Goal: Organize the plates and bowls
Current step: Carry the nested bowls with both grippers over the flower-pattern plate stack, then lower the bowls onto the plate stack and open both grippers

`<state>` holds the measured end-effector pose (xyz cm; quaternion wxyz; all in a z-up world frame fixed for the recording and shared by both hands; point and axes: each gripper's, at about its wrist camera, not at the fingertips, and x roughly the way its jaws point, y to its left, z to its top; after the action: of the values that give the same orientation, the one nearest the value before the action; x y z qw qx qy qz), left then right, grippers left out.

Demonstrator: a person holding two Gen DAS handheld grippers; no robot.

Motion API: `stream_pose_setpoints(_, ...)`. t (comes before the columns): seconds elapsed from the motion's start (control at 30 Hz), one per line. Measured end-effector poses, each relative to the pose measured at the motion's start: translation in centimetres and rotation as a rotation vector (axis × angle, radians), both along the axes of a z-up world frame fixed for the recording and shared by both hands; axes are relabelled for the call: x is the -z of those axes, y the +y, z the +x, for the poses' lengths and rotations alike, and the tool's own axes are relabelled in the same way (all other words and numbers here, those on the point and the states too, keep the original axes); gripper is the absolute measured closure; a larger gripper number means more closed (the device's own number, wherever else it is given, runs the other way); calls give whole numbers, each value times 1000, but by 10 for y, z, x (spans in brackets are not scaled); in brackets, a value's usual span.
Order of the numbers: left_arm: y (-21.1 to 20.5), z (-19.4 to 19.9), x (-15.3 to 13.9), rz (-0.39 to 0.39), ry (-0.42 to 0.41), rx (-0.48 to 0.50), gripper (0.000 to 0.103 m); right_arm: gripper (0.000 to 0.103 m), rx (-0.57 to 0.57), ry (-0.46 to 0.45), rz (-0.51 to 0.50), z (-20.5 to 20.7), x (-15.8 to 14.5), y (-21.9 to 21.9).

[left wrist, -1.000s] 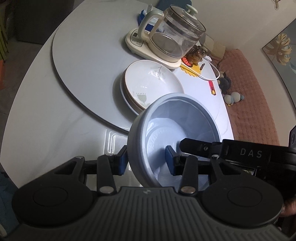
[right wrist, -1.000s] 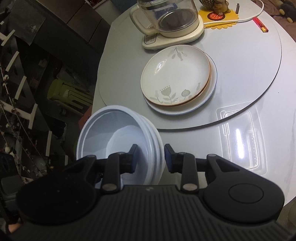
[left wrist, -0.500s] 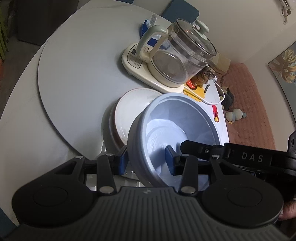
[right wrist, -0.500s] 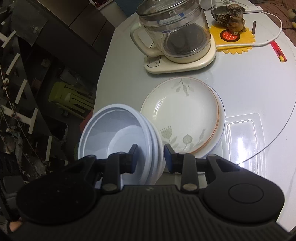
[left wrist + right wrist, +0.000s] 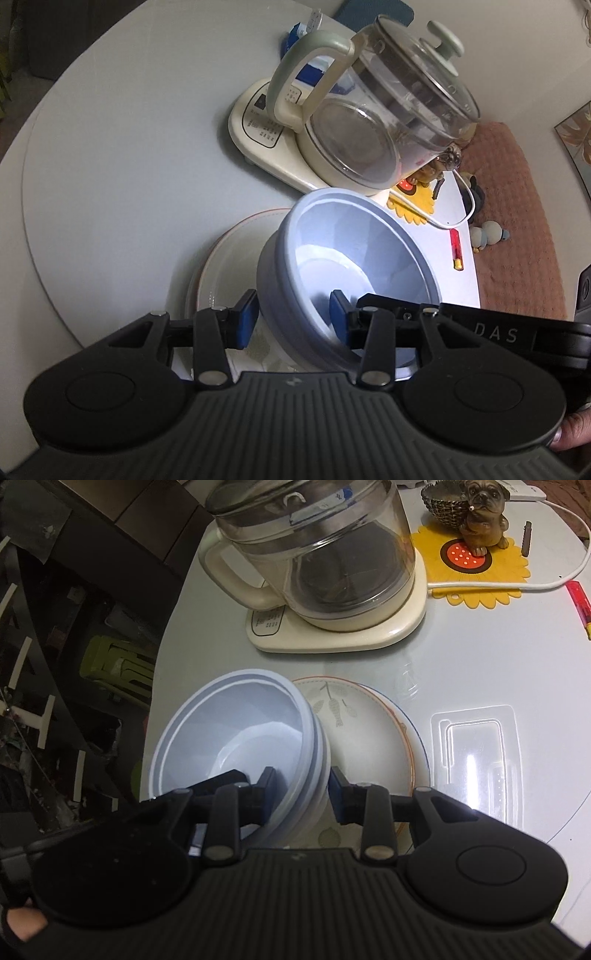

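Pale blue bowls (image 5: 354,258), nested in a stack, are tilted above the floral plates (image 5: 362,746) near the front edge of the desk (image 5: 129,147). The left gripper (image 5: 293,315) is closed on the stack's near rim, one finger inside and one outside. The right gripper (image 5: 301,794) clamps the same stack's wall (image 5: 236,734) in the same way. Behind the plates, toward the far edge, a glass kettle (image 5: 325,554) stands on its cream base. A sunflower mat (image 5: 476,565) carries a dog figurine (image 5: 484,509).

Both wrist views overlook (closely) the kettle (image 5: 373,110).
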<state>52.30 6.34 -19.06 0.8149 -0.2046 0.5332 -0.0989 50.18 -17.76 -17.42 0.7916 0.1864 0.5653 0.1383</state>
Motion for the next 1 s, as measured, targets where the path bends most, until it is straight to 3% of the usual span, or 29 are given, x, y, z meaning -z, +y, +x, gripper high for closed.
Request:
stream_pose_setpoints(0.57,-11,27,30,41,41,35,53,68,-2,53,-40,23,37,-4)
stream_pose_setpoints(0.77,-2,21,15,54,13,17,45,68,7,25,-59,21,26,-6)
stream_pose_setpoints(1.0,7,5,-18,68,-48,1,45,68,12,-18,-86,11,4,-7)
